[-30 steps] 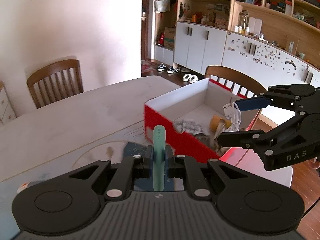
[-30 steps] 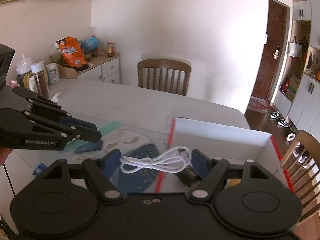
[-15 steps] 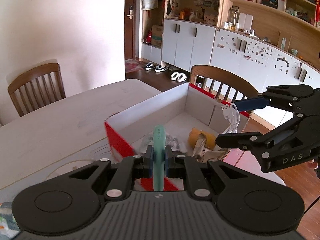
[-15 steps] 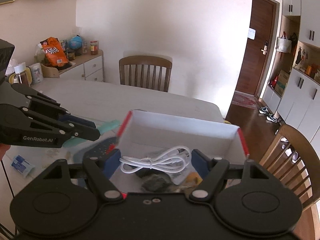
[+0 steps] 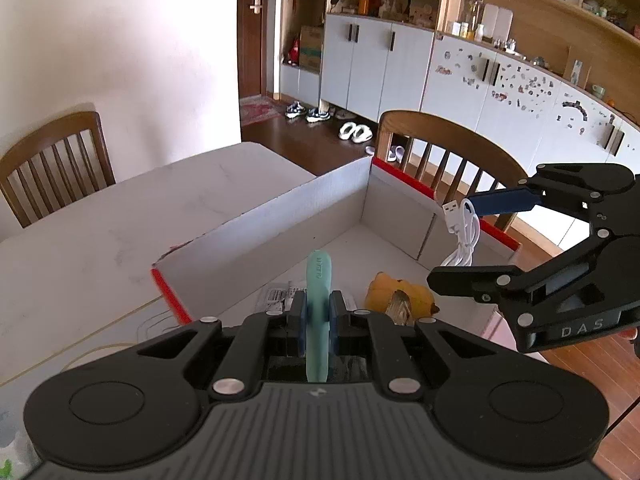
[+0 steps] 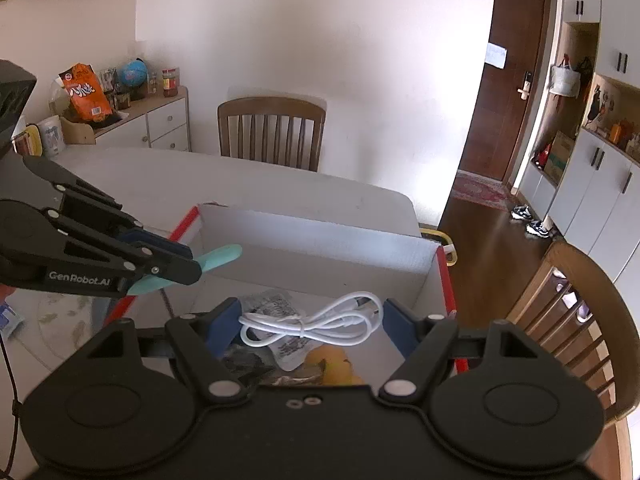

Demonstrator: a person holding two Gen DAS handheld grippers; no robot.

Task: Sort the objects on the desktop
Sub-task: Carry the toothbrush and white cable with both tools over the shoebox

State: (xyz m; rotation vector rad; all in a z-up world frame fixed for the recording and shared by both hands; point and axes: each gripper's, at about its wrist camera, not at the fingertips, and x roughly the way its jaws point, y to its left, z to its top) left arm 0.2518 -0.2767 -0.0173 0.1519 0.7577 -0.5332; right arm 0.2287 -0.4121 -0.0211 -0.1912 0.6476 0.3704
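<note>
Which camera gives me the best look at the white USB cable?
The right wrist view: the white cable stretches full length between the right gripper pads, its coil and tie visible. The left wrist view shows it edge-on, hanging over the box.

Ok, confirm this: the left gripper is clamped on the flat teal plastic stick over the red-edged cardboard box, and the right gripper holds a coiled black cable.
One detail is wrong: the coiled cable in the right gripper is white, not black, as the right wrist view shows. The left gripper is indeed clamped on the flat teal plastic stick over the red-edged cardboard box.
</note>
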